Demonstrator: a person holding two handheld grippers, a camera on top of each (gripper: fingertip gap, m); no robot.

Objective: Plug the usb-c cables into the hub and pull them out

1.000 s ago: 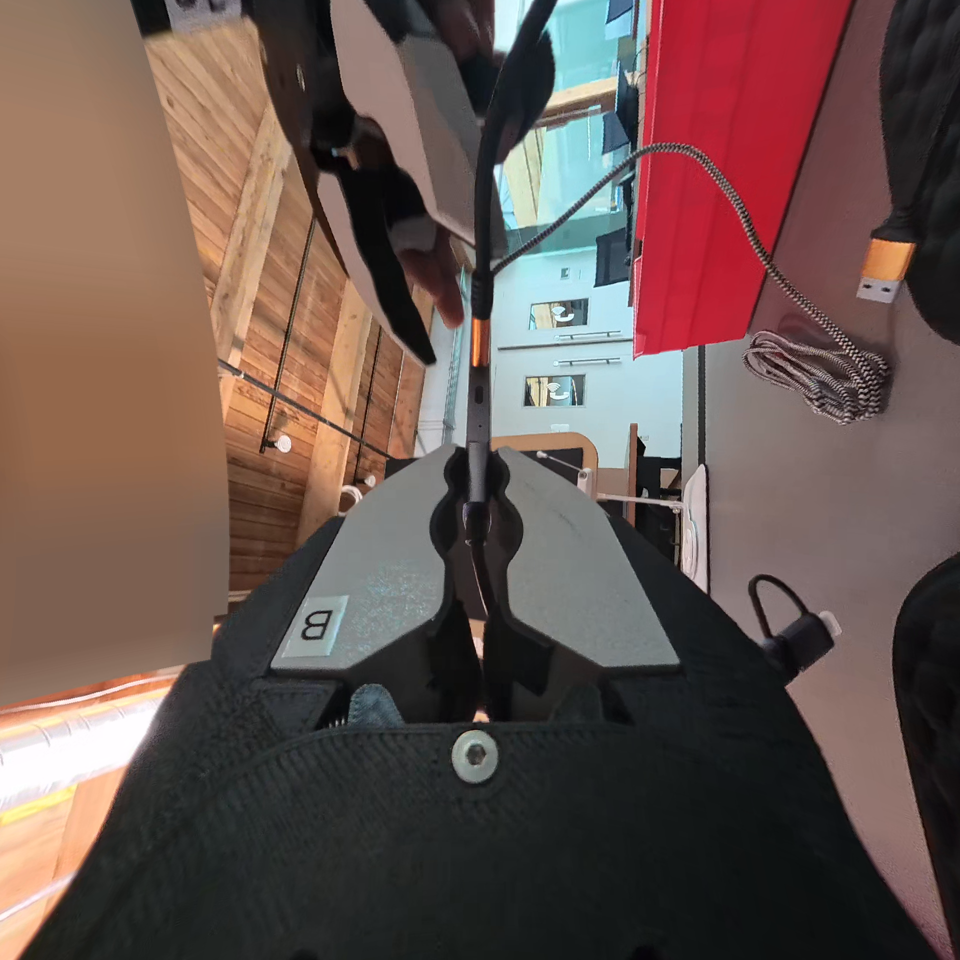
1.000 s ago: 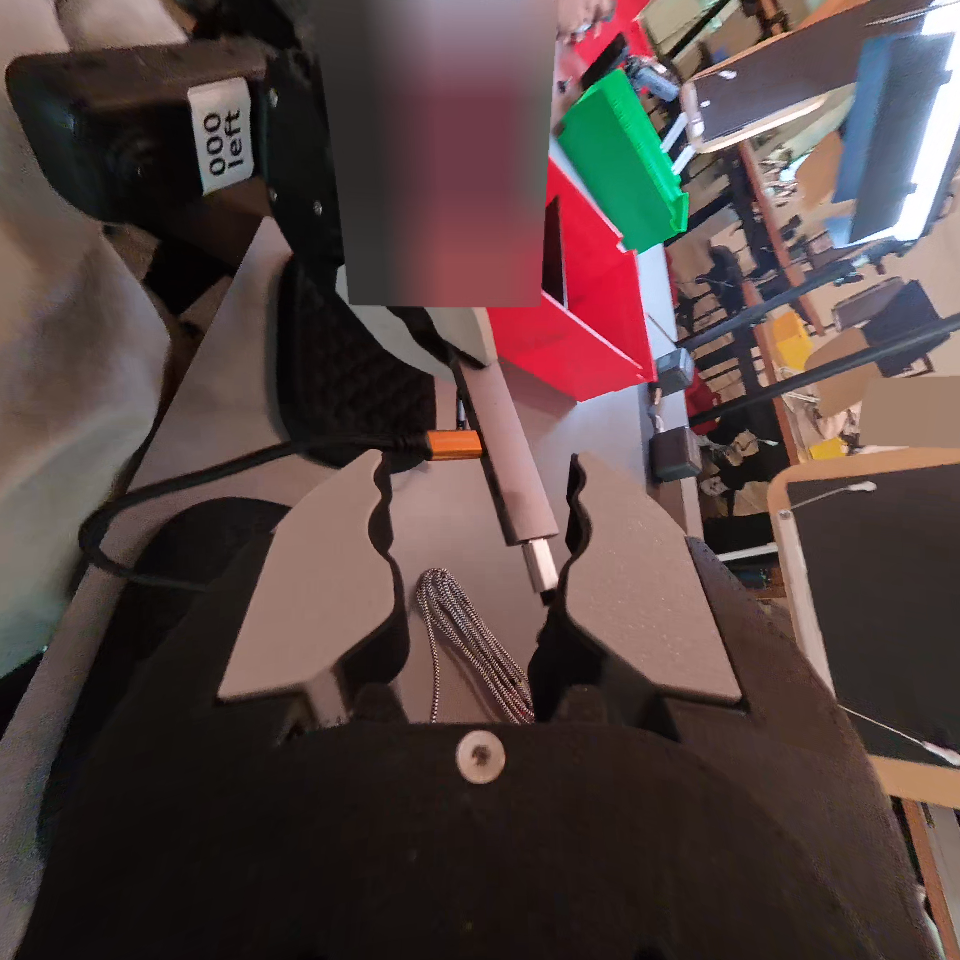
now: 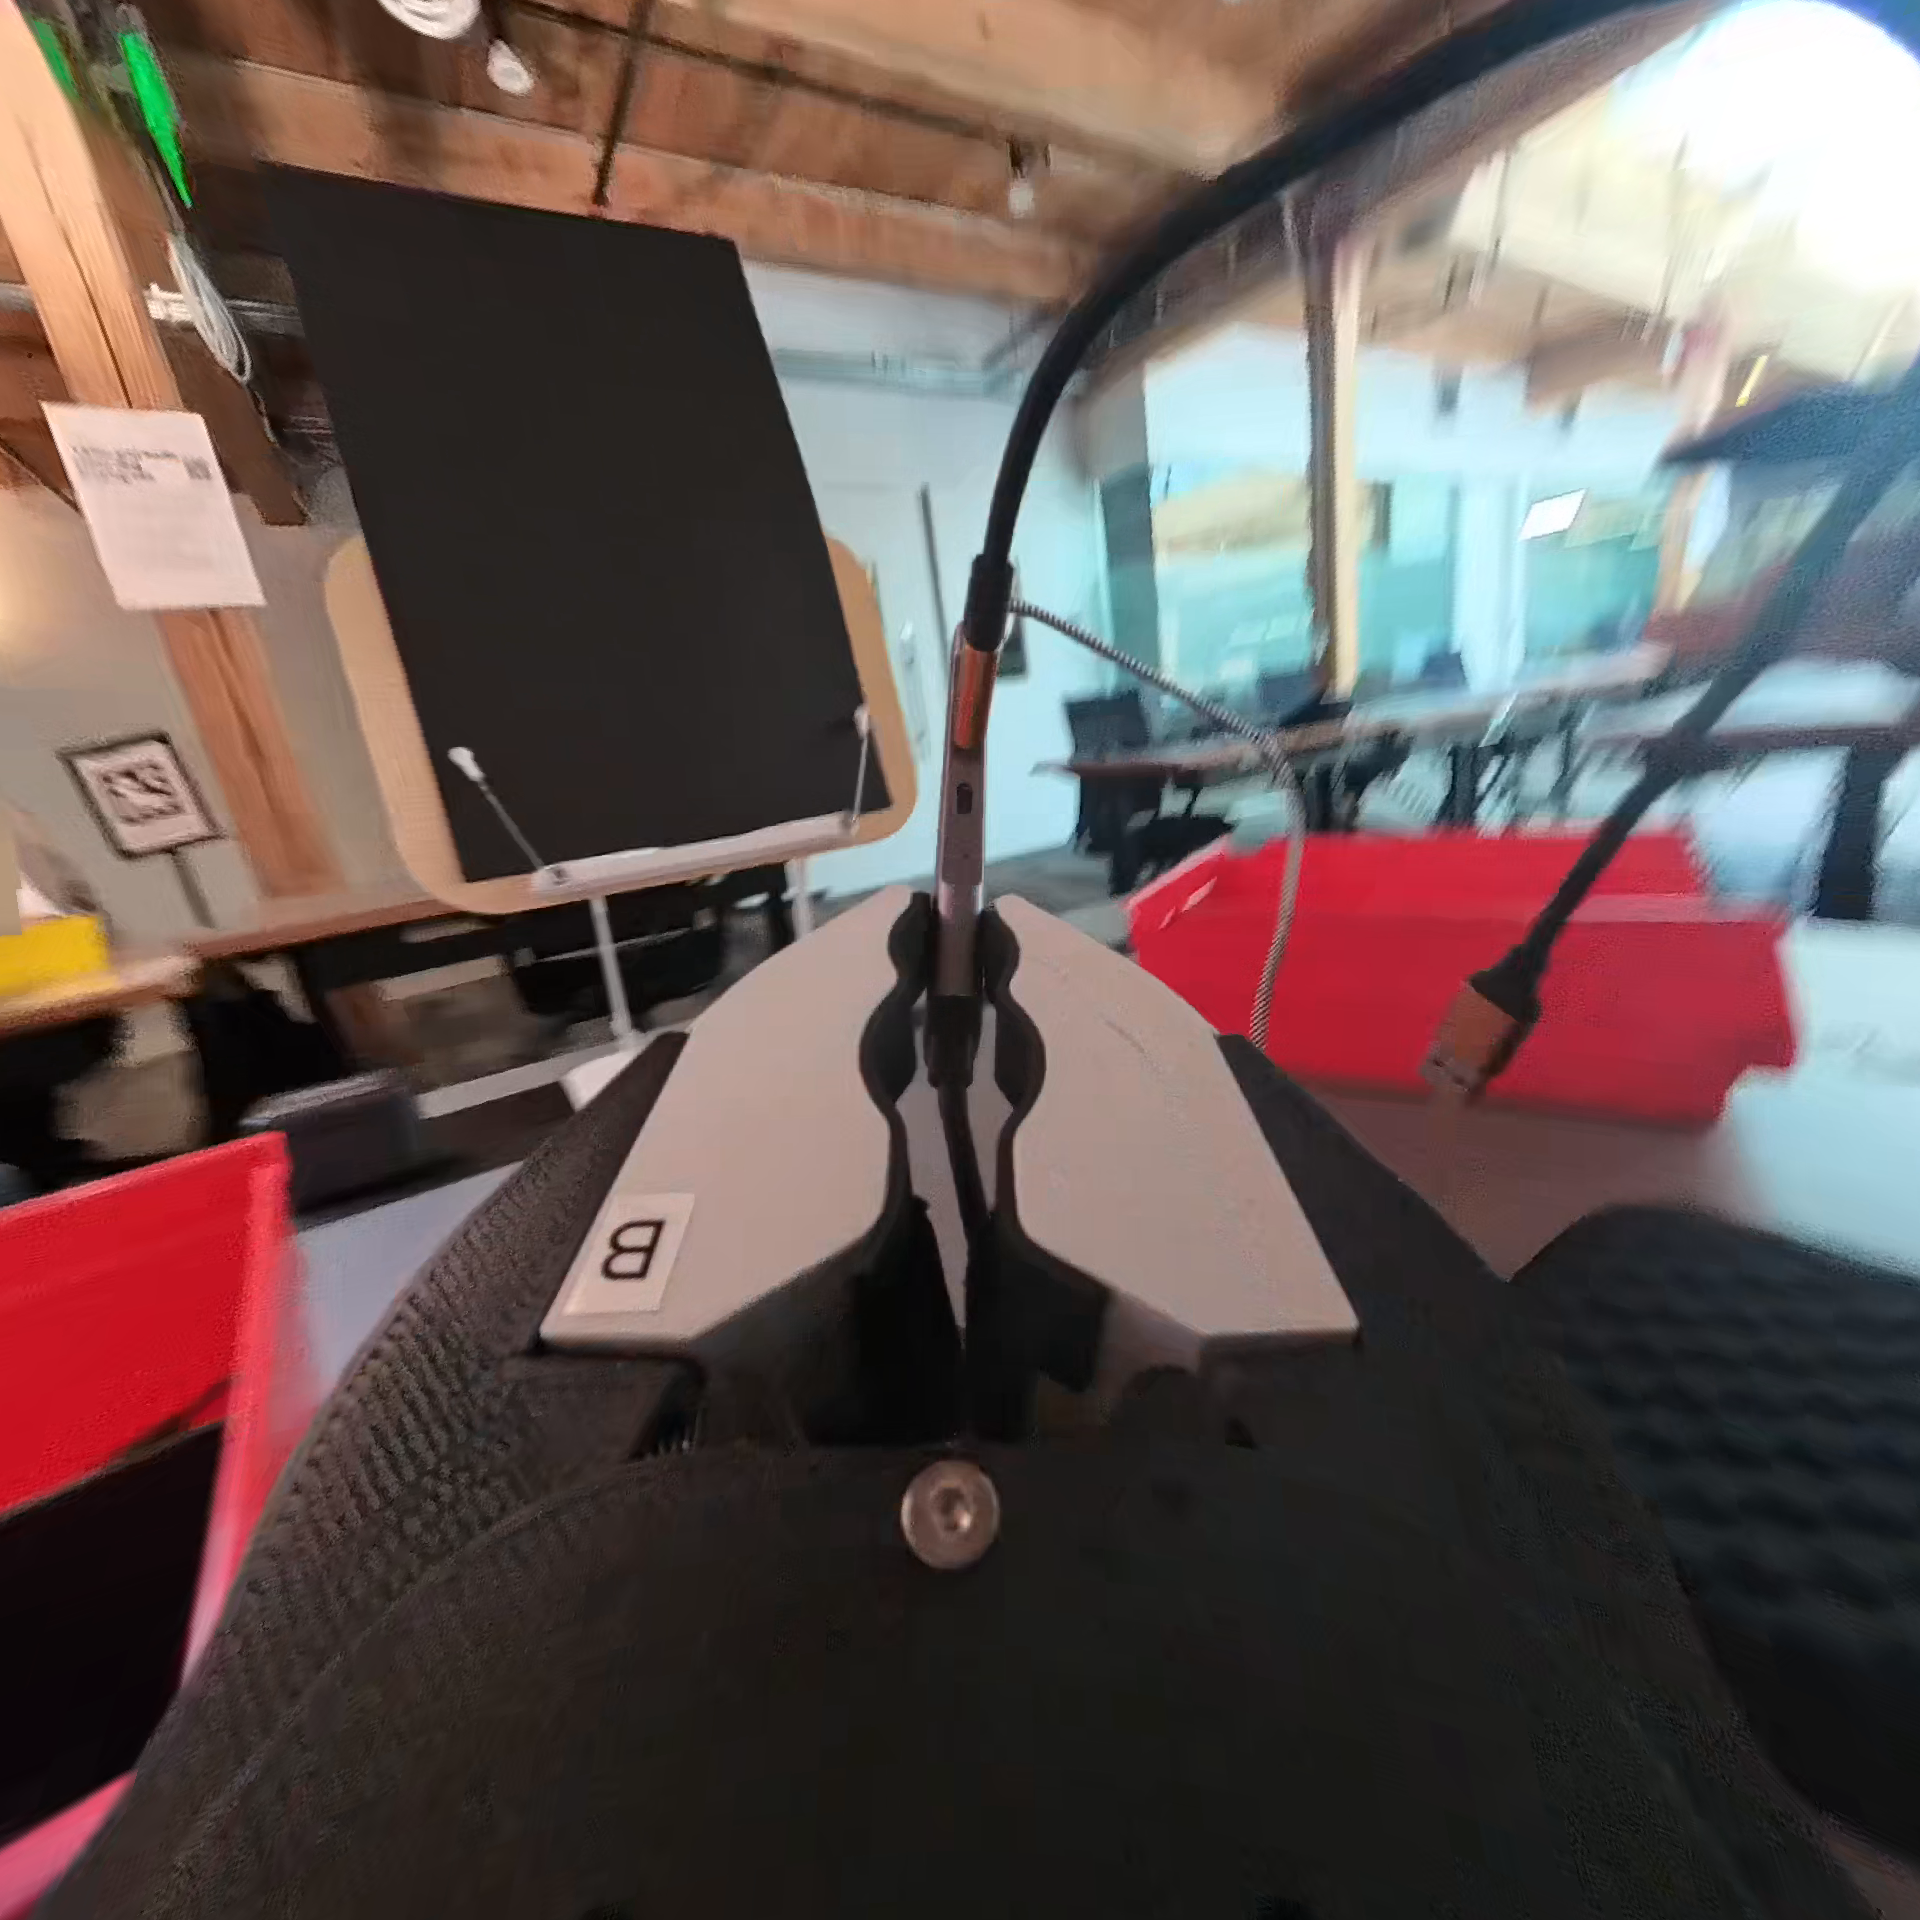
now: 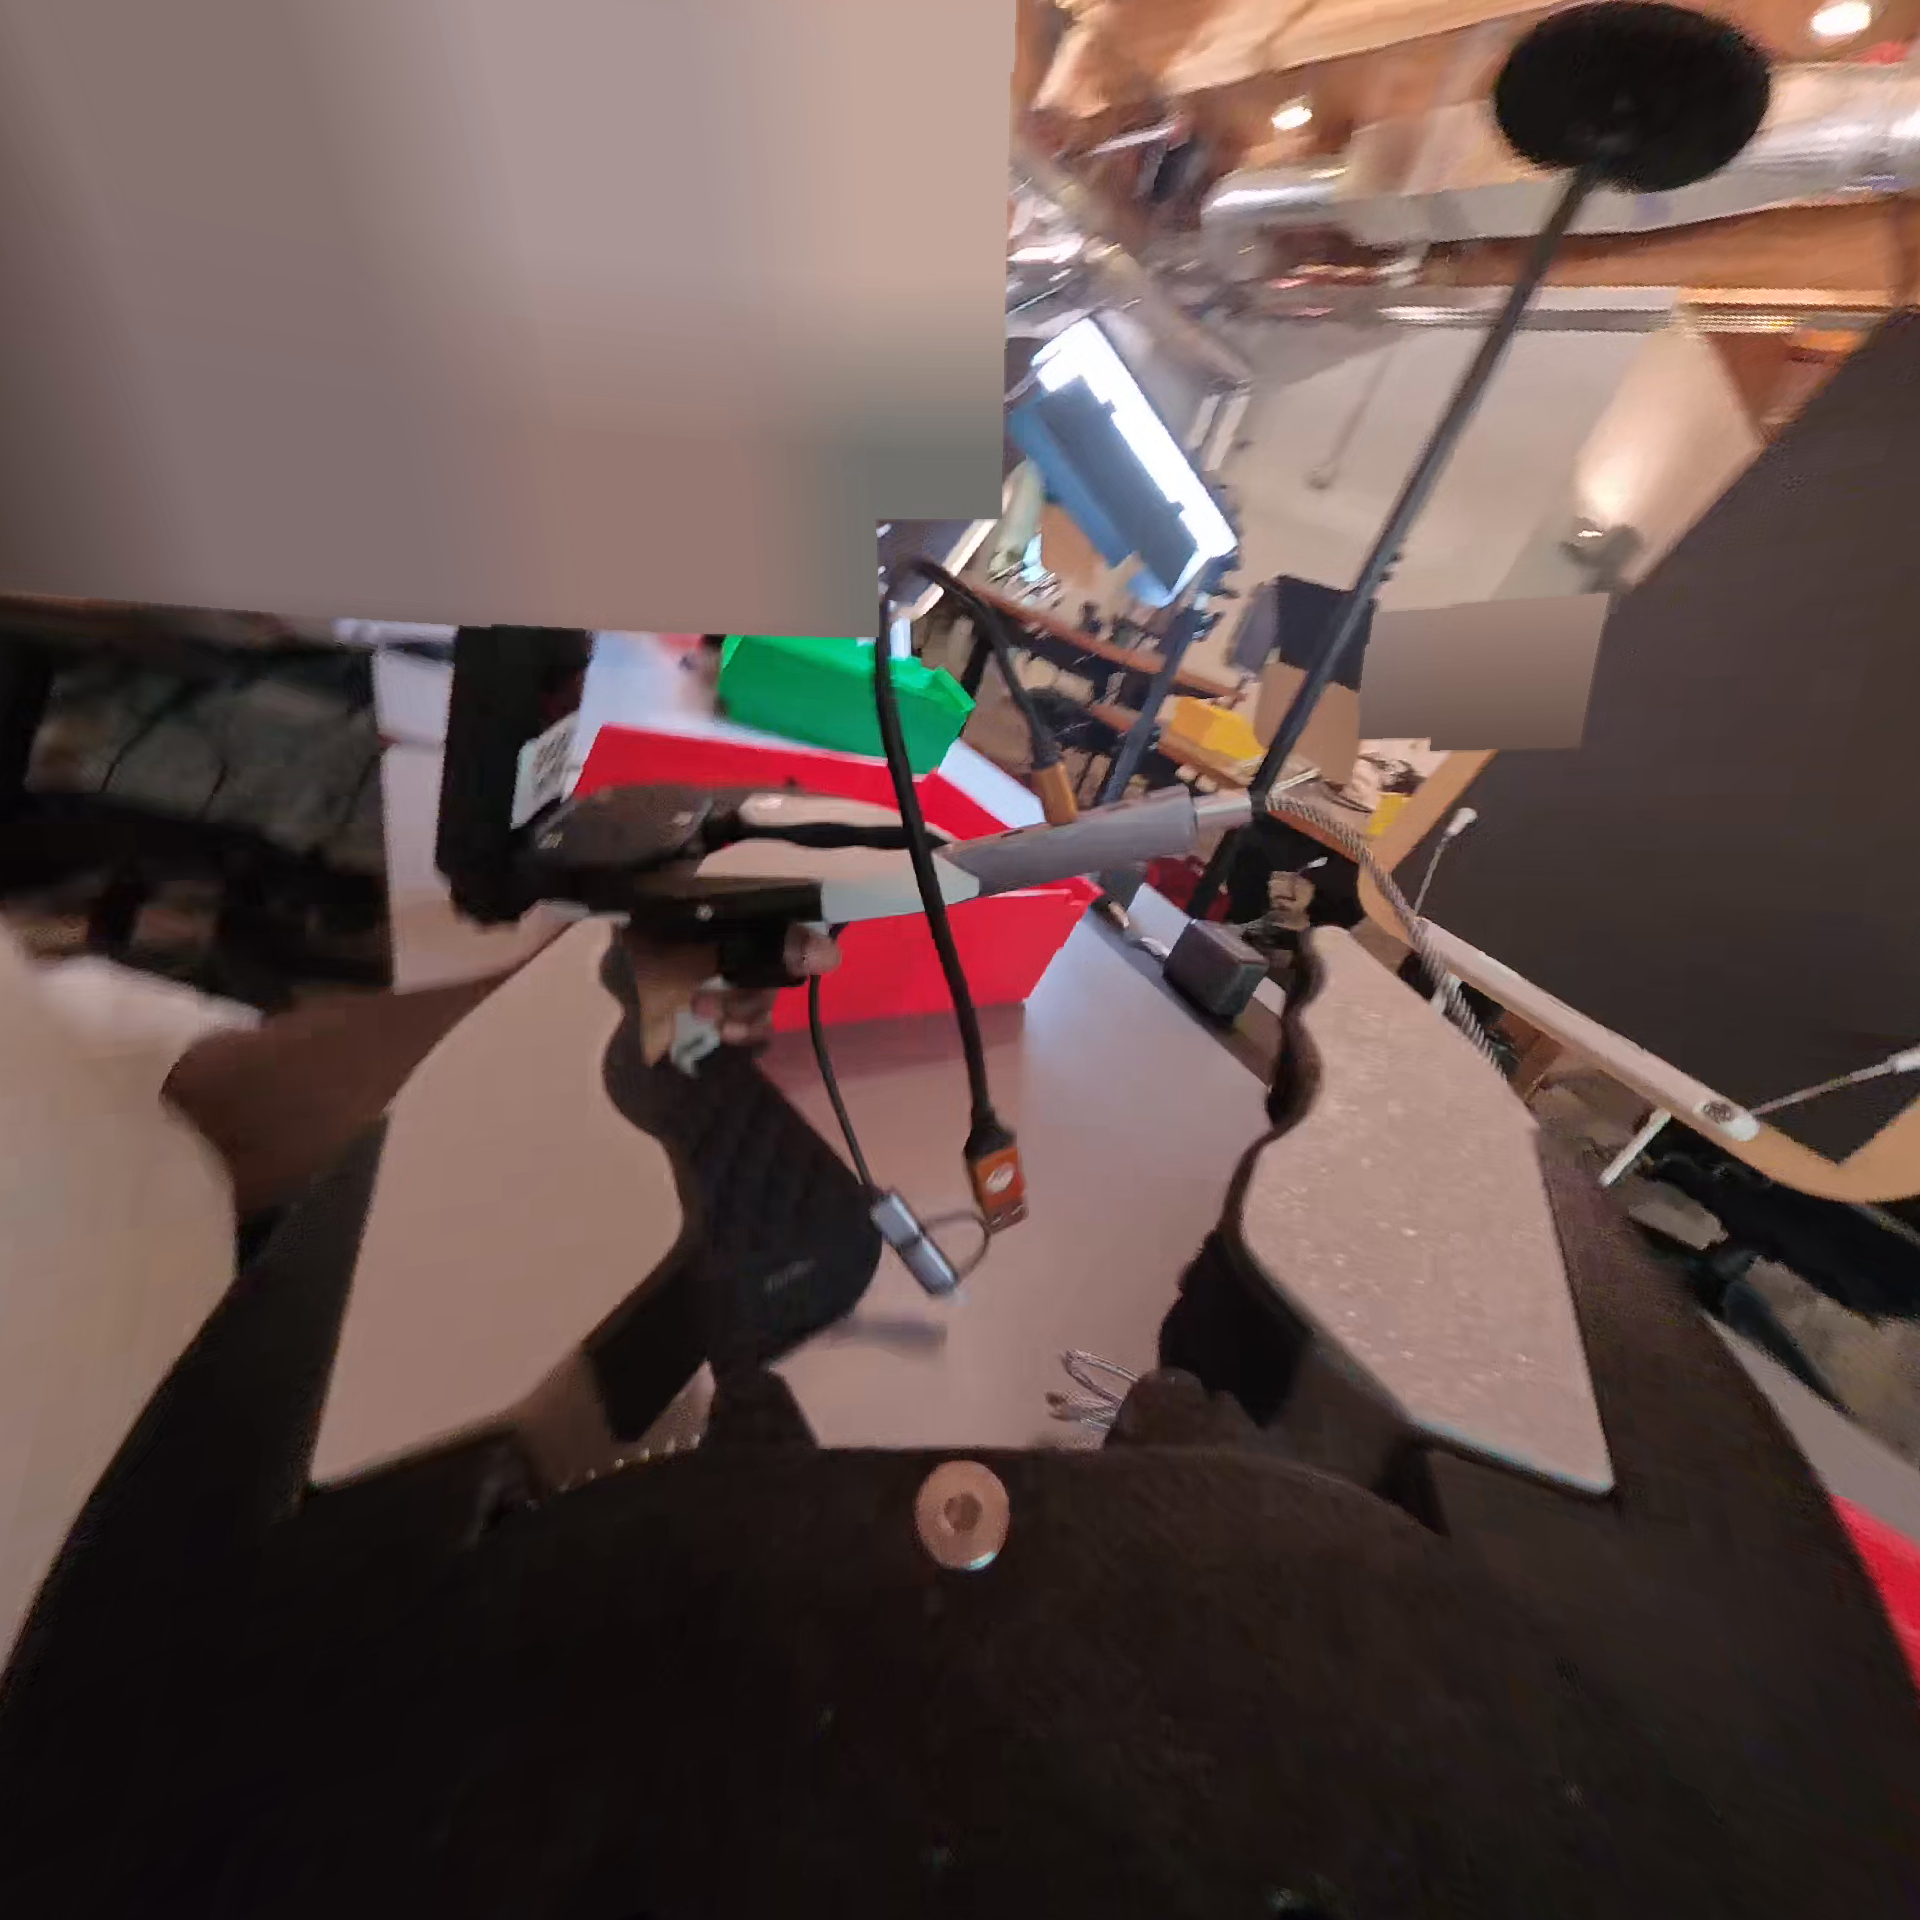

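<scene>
Grey hub point(image 3: 961, 831) is clamped between the left gripper point(image 3: 954, 935) jaws with both cables plugged; unplugging remains. Right gripper point(image 4: 961, 1049) jaws are spread, holding nothing.

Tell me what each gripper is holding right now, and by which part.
The left gripper is shut on the grey hub, clamping its lower end where its own black lead exits. The right gripper is open and holds nothing.
</scene>
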